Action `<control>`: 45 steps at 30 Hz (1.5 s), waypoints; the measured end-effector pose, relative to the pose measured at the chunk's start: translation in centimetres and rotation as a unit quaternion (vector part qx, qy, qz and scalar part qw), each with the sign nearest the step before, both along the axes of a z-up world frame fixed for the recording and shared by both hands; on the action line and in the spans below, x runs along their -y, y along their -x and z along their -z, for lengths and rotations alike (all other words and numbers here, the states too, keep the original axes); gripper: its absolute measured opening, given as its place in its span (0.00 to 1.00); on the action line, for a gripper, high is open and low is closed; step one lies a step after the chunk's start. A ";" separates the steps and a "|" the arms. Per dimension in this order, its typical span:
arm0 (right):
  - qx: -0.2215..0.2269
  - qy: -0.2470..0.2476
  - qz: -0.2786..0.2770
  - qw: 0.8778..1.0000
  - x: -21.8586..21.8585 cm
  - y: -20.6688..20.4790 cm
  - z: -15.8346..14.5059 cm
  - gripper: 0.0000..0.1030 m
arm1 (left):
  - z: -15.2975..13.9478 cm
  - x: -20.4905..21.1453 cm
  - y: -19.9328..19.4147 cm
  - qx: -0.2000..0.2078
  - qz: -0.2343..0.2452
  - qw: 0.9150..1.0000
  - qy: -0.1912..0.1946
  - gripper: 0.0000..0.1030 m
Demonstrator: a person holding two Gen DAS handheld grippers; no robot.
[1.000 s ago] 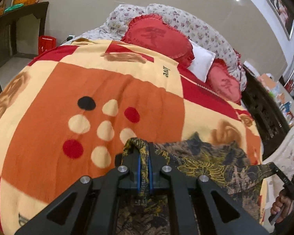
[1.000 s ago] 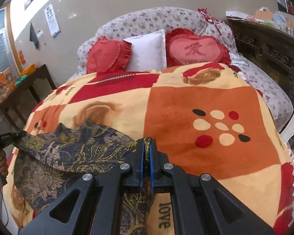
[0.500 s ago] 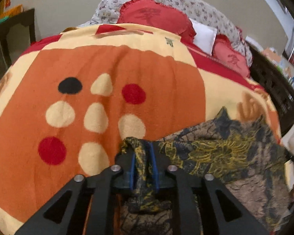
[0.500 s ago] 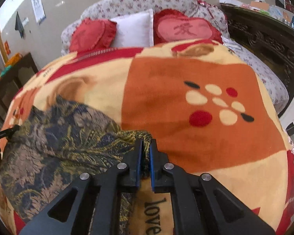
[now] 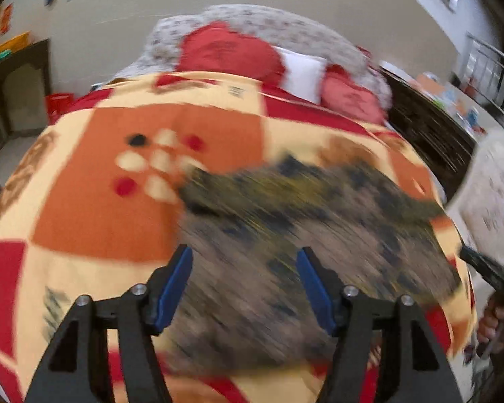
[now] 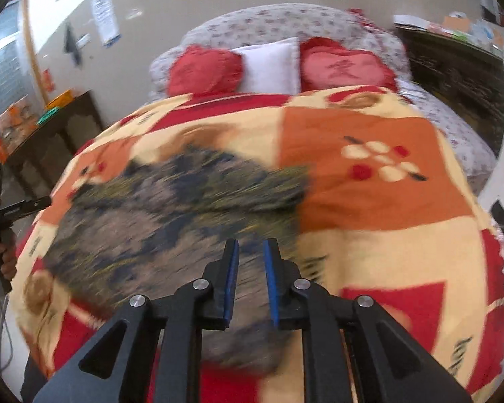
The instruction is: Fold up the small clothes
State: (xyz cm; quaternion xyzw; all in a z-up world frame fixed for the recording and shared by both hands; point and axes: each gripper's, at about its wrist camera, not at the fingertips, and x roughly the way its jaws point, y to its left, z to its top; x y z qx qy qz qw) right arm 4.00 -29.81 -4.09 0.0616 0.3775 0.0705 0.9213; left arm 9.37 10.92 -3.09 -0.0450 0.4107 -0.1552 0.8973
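A dark patterned garment (image 5: 302, 235) in brown, navy and yellow lies spread on the orange, red and cream blanket (image 5: 100, 208); it is motion-blurred in both views. My left gripper (image 5: 243, 258) hovers above its near left part, jaws wide and still opening, nothing pressed between the blue pads. In the right wrist view the same garment (image 6: 171, 215) lies left of centre. My right gripper (image 6: 250, 252) is over its near right edge, jaws a little apart and opening, with no cloth clamped. Each view shows the other gripper at its edge, held by a hand (image 5: 497, 322).
Red heart-shaped cushions (image 6: 342, 67) and a white pillow (image 6: 272, 67) lean on the floral headboard at the far end. A dark wooden table (image 6: 50, 127) stands left of the bed, dark carved furniture (image 6: 453, 77) to the right. The blanket's orange patch with dots (image 6: 379, 164) is bare.
Both grippers held bunched corners of the garment; now both have let go and pulled back toward the near edge. The garment lies flatter and farther from the fingertips.
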 end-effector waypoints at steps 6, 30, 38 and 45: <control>-0.031 0.079 0.000 0.996 -5.1 1.3 3.3 0.17 | 6.0 3.1 0.9 -0.071 -0.006 0.997 -0.038 0.35; -0.025 0.027 0.084 0.996 -2.6 -0.1 0.2 0.27 | 6.8 5.4 3.1 0.001 -0.027 0.994 -0.110 0.35; -0.036 0.026 0.067 0.997 -4.9 -5.4 2.0 0.28 | 6.2 5.0 2.9 -0.006 -0.022 0.995 -0.093 0.34; -0.098 -0.006 0.076 0.992 -0.4 -4.6 7.0 0.28 | 2.1 2.7 0.0 0.018 -0.009 1.000 -0.022 0.43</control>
